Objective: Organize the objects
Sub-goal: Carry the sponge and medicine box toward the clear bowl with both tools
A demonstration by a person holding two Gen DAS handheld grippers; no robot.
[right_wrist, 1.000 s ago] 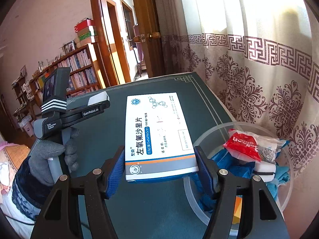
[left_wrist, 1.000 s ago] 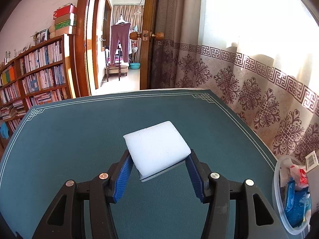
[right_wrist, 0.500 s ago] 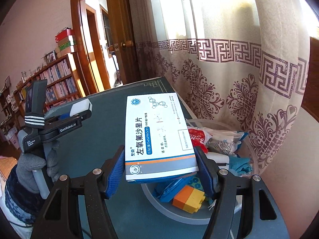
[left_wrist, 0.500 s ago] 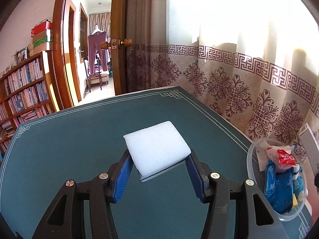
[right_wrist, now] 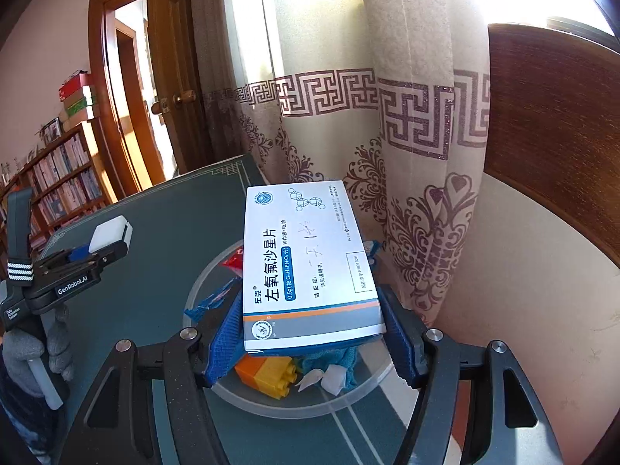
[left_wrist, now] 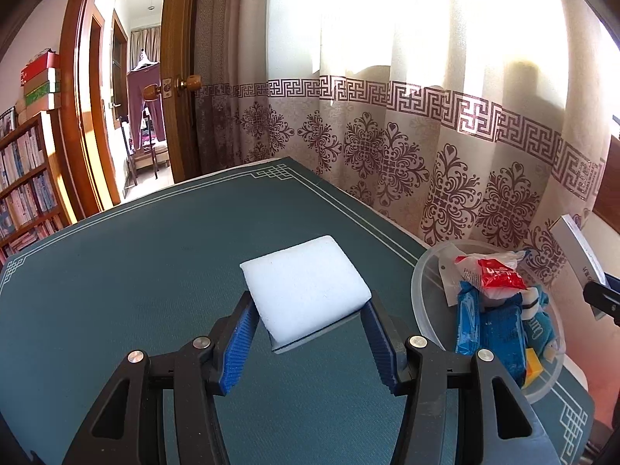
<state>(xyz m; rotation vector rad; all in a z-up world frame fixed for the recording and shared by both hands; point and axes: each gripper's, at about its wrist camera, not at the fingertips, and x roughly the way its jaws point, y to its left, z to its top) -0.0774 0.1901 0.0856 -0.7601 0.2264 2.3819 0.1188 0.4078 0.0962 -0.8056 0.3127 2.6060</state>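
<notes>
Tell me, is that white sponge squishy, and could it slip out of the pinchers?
Probably squishy: the white sponge looks like soft foam, and its sides seem slightly pinched where the left gripper holds it. It is likely very light, since it sticks out forward without drooping. Slipping seems unlikely, because the ribbed blue pads press both its sides.

Right view: medicine box (right_wrist: 306, 259) sits between the pads and covers the middle of the clear bowl (right_wrist: 372, 378) under it, so only the bowl's near rim and left arc show. Orange-yellow block (right_wrist: 271, 378) and blue cloth (right_wrist: 329, 360) poke out below the box, rest hidden. Small print on the box too fine to read. Gloved hand (right_wrist: 35, 352) cut by left edge.

Left view: sponge (left_wrist: 306, 290) underside hidden; bowl (left_wrist: 430, 290) contents overlap, packets unreadable; box (left_wrist: 577, 255) at right edge cut off.
</notes>
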